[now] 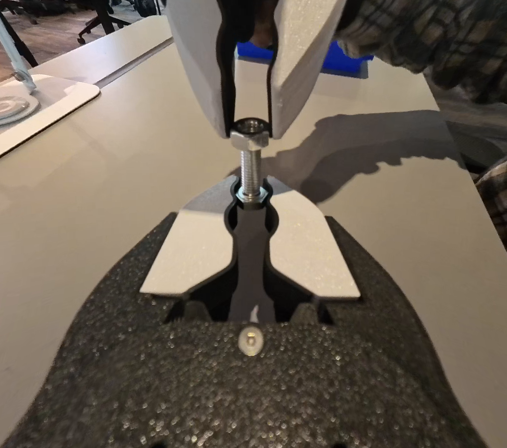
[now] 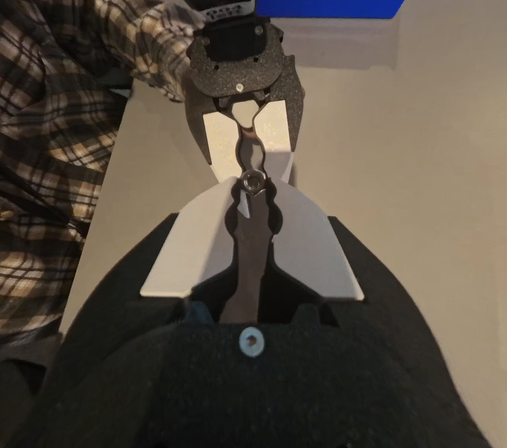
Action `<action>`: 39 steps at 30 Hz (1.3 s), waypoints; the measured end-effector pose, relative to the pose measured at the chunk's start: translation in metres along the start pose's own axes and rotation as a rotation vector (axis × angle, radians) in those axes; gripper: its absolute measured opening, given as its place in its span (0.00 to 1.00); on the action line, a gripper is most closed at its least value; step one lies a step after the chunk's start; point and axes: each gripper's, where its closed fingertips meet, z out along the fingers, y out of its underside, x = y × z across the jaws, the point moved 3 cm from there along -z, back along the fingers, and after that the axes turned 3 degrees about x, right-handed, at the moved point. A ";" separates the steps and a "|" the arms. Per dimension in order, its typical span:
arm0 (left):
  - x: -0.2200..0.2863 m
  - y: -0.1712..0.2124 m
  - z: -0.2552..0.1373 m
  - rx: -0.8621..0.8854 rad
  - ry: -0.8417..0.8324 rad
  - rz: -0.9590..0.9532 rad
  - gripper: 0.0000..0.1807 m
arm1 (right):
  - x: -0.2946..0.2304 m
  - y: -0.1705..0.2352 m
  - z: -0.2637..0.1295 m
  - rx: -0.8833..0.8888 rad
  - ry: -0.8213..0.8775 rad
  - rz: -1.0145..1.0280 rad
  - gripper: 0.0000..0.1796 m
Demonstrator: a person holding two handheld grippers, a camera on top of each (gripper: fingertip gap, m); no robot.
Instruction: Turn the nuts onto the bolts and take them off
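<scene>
Left wrist view, left claw [image 1: 250,194] clamped on nut [image 1: 250,196] low on bolt [image 1: 249,160], right claw [image 1: 249,133] gripping bolt head.

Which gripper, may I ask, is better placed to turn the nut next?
Probably left: the left gripper clamps the small silver hex nut on the threaded steel bolt; the right gripper holds its head.

the left wrist view was bright and mostly sharp, with soft glare on the beige table [image 1: 109,174] and a dark, hard-edged shadow [image 1: 356,149] thrown to the right. the right wrist view was dimmer and softly blurred throughout. both bent outward toward their edges.
</scene>
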 end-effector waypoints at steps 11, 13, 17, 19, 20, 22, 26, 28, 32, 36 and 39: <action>0.001 -0.007 -0.003 0.067 -0.027 0.023 0.08 | -0.001 -0.001 -0.004 0.218 -0.026 0.048 0.09; 0.000 -0.007 -0.004 0.071 -0.035 0.026 0.08 | -0.001 -0.001 -0.004 0.244 -0.016 0.044 0.09; 0.000 -0.006 -0.003 0.056 -0.038 0.034 0.08 | -0.001 0.003 -0.005 0.244 -0.008 0.054 0.09; -0.001 -0.003 0.000 0.030 -0.029 0.019 0.08 | 0.000 0.006 -0.005 0.214 0.018 0.041 0.09; -0.001 -0.002 0.001 0.024 -0.031 0.018 0.08 | 0.001 0.007 -0.005 0.207 0.024 0.037 0.09; -0.001 -0.002 0.001 0.028 -0.025 0.010 0.08 | 0.001 0.006 -0.005 0.208 0.023 0.036 0.09; -0.001 -0.004 -0.001 0.038 -0.016 -0.001 0.08 | 0.001 0.005 -0.006 0.211 0.023 0.023 0.09; 0.000 -0.004 -0.001 0.041 -0.011 -0.004 0.08 | 0.000 0.004 -0.006 0.213 0.018 0.020 0.09; 0.000 -0.007 -0.003 0.057 -0.006 -0.012 0.08 | 0.001 0.004 -0.006 0.211 0.021 0.021 0.10; -0.001 -0.008 -0.004 0.061 -0.010 -0.013 0.08 | 0.002 0.004 -0.005 0.214 0.018 0.021 0.11; -0.001 -0.008 -0.004 0.064 -0.012 -0.006 0.08 | 0.001 0.003 -0.005 0.218 0.018 0.019 0.12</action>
